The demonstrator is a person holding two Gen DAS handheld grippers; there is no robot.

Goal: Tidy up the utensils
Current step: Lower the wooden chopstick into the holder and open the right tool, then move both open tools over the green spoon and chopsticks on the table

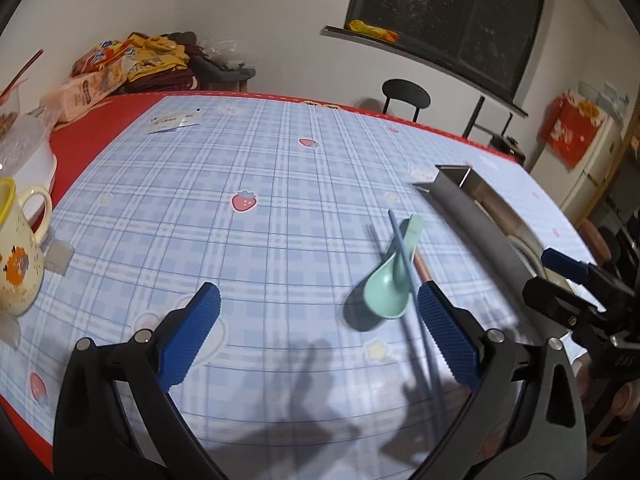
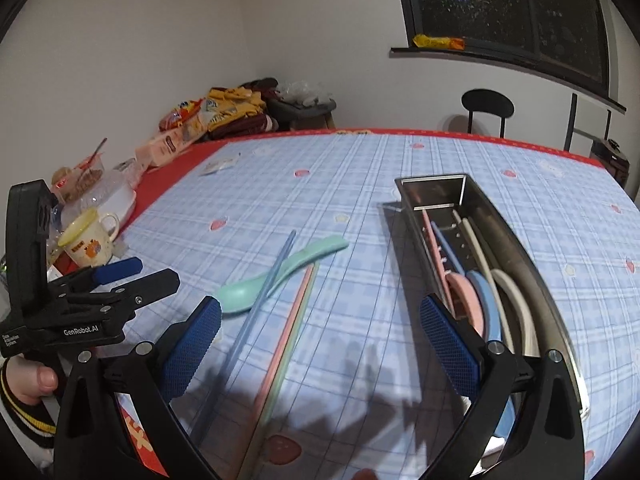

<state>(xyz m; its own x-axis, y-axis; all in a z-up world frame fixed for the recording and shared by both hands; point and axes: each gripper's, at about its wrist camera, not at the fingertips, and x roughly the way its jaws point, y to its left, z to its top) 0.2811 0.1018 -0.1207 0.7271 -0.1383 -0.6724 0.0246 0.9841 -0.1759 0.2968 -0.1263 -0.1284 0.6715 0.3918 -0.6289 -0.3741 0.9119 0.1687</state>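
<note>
Both hand-held grippers, left [image 1: 319, 330] and right [image 2: 320, 344], hang released and empty over the worktop [image 2: 360, 168]. Left of the steel tray [image 2: 436, 184] lie a green spoon [image 2: 280, 270], a blue chopstick [image 2: 268, 288] crossing it, and a pink and green pair [image 2: 294, 322] beside it. The tray already holds pink, blue and cream utensils. The step in hand looks like picking up a loose piece; next, a gripper must straddle one, likely the top-lying chopstick, and close.
</note>
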